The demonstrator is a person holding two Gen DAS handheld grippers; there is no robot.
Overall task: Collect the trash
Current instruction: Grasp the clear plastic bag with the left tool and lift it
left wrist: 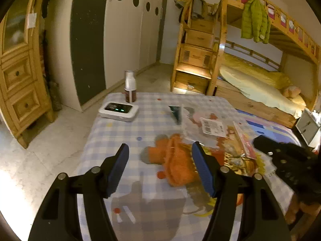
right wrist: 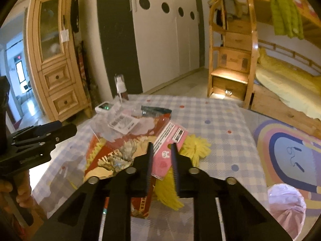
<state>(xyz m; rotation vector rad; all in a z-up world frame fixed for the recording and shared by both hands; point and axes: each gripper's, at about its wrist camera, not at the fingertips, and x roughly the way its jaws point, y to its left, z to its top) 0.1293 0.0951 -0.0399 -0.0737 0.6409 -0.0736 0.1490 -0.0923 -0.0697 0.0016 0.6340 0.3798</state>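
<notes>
Trash lies in a loose pile on the checked tablecloth (left wrist: 112,132): a pink packet (right wrist: 163,157), a red snack bag (right wrist: 108,153), a clear bag with a barcode label (left wrist: 212,127) and a dark teal wrapper (left wrist: 175,111). My right gripper (right wrist: 162,150) is shut on the pink packet, which fills the narrow gap between its fingers. My left gripper (left wrist: 160,152) stands open just above the cloth, left of the pile. An orange knitted toy (left wrist: 176,160) lies beyond it, between the fingers, and the blue pads (left wrist: 118,166) do not touch it. A yellow yarn toy (right wrist: 197,146) lies under the packet.
A white device with green lights (left wrist: 118,110) and a spray bottle (left wrist: 130,86) stand at the table's far left corner. A pink plastic bag (right wrist: 286,204) sits off the table's right edge, above a rainbow rug (right wrist: 289,140). A bunk bed (left wrist: 260,80) and a wardrobe (left wrist: 128,30) lie beyond.
</notes>
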